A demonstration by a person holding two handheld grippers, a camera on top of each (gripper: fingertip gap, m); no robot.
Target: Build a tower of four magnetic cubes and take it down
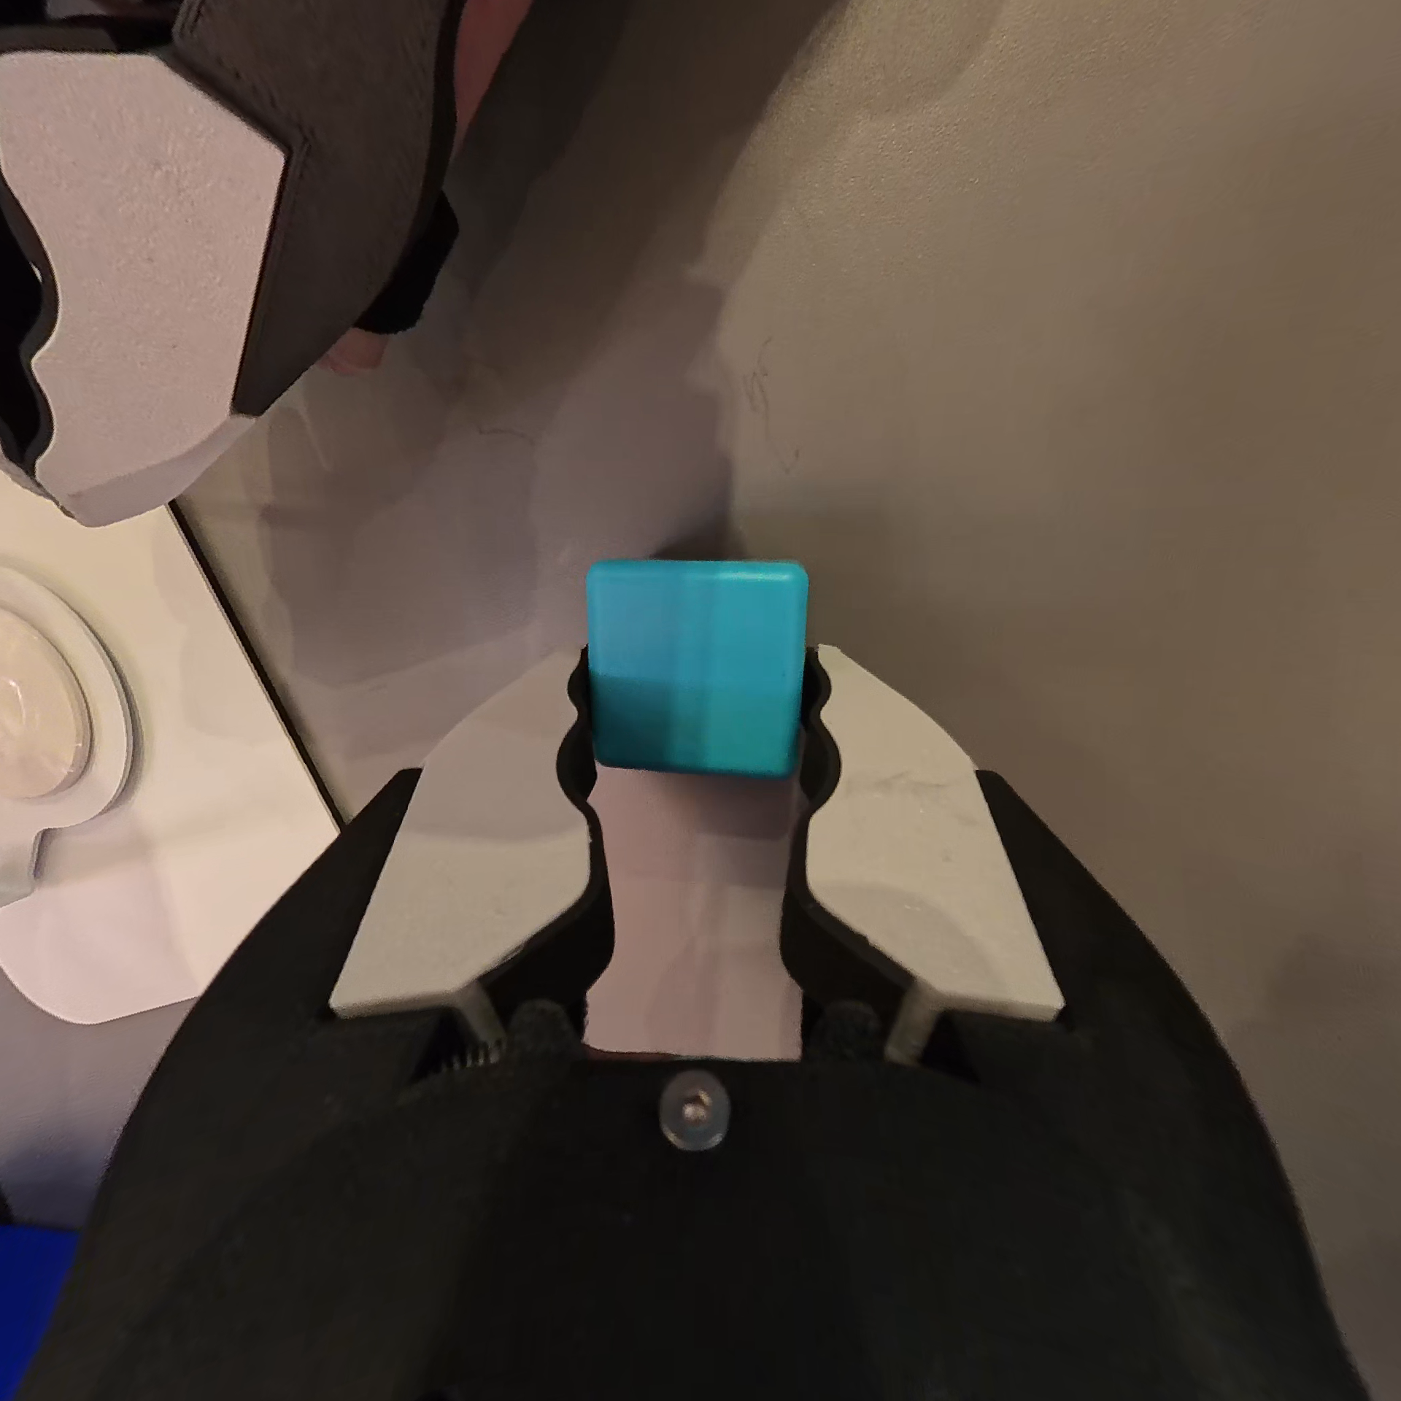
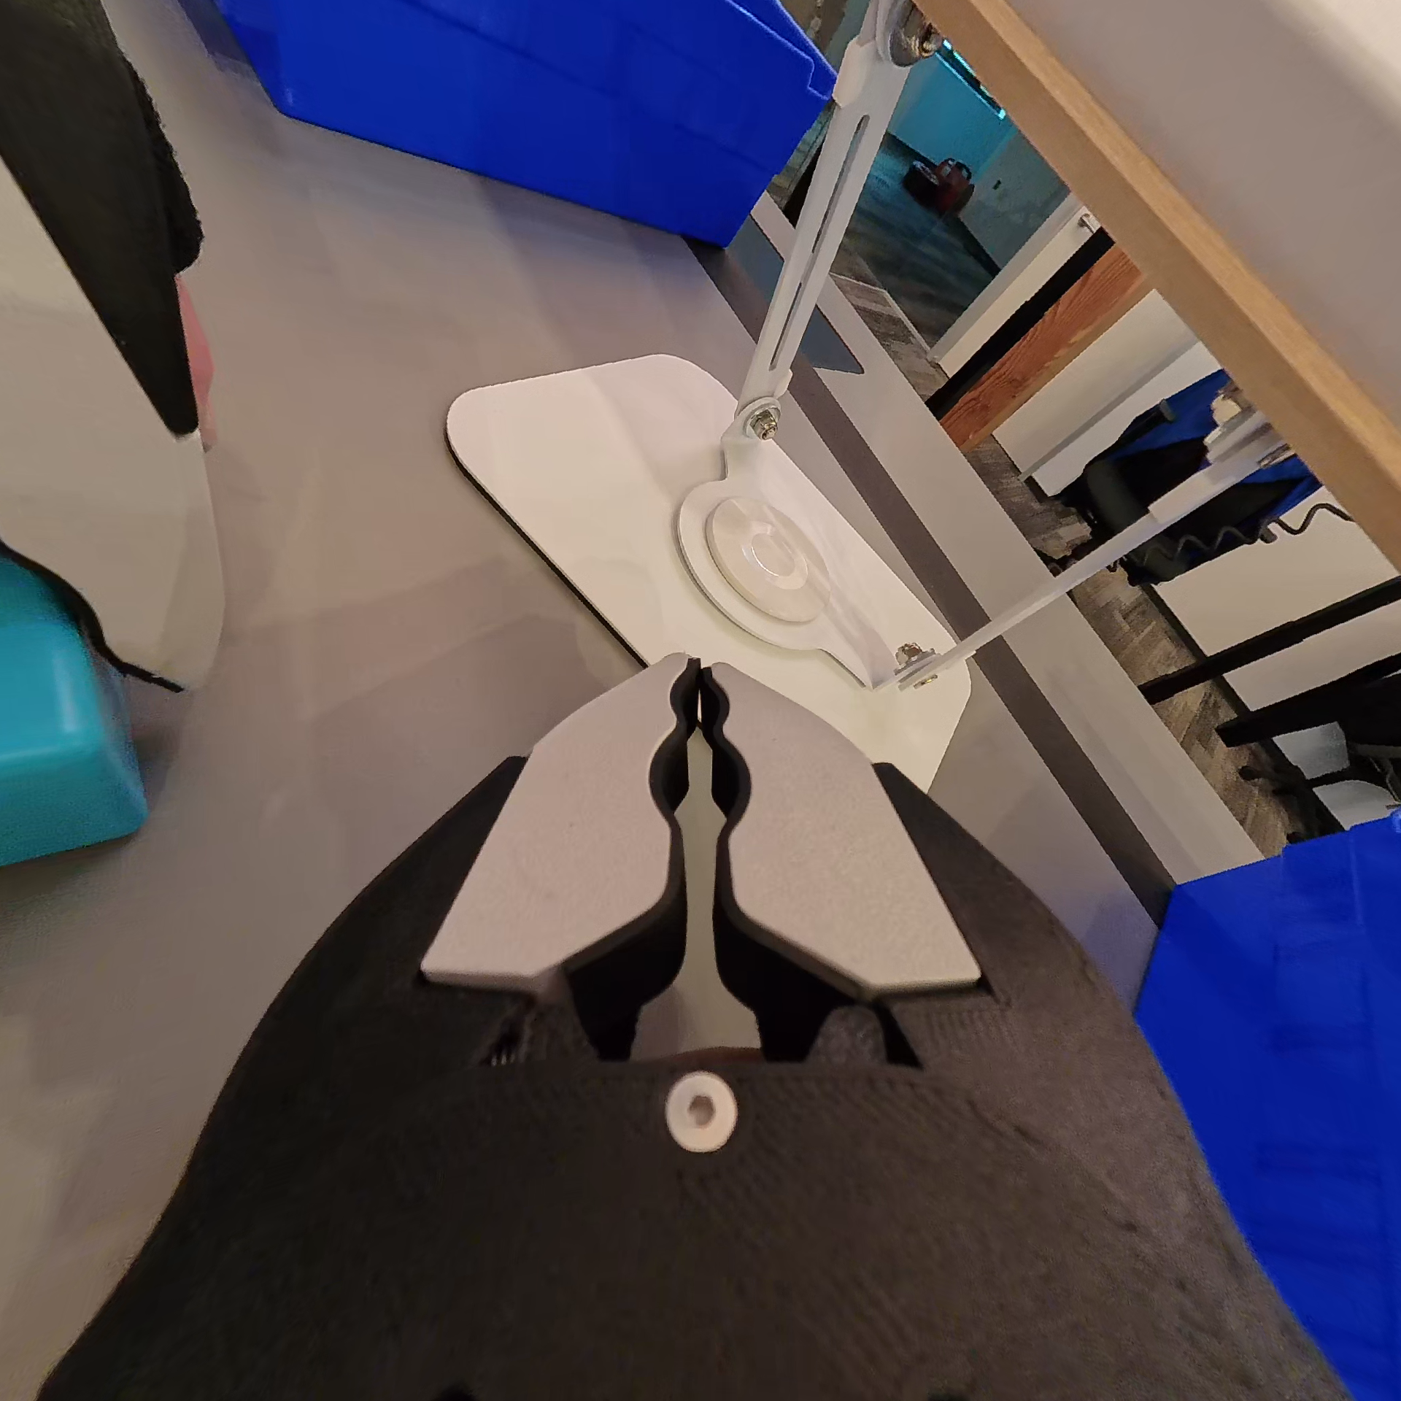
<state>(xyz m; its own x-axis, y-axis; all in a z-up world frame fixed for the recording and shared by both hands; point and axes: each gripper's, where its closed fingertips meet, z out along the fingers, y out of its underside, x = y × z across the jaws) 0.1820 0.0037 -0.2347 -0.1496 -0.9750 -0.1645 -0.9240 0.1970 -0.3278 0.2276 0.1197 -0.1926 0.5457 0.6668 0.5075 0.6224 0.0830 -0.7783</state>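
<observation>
A teal magnetic cube (image 1: 696, 667) sits between the tips of my left gripper (image 1: 696, 701), which is shut on it just above the grey table (image 1: 1061, 455). The cube also shows at the left edge of the right wrist view (image 2: 53, 720), held by the left gripper's finger (image 2: 98, 493). My right gripper (image 2: 699, 671) is shut and empty, its tips touching, above the table near the white stand base. The right gripper also shows at the upper left of the left wrist view (image 1: 152, 288). No other cubes are in view.
A white stand base (image 2: 591, 485) with a thin white arm (image 2: 811, 227) stands ahead of the right gripper, near the table's edge (image 2: 1023, 682). A blue bin (image 2: 531, 98) sits at the back and another blue bin (image 2: 1289, 1061) at the right.
</observation>
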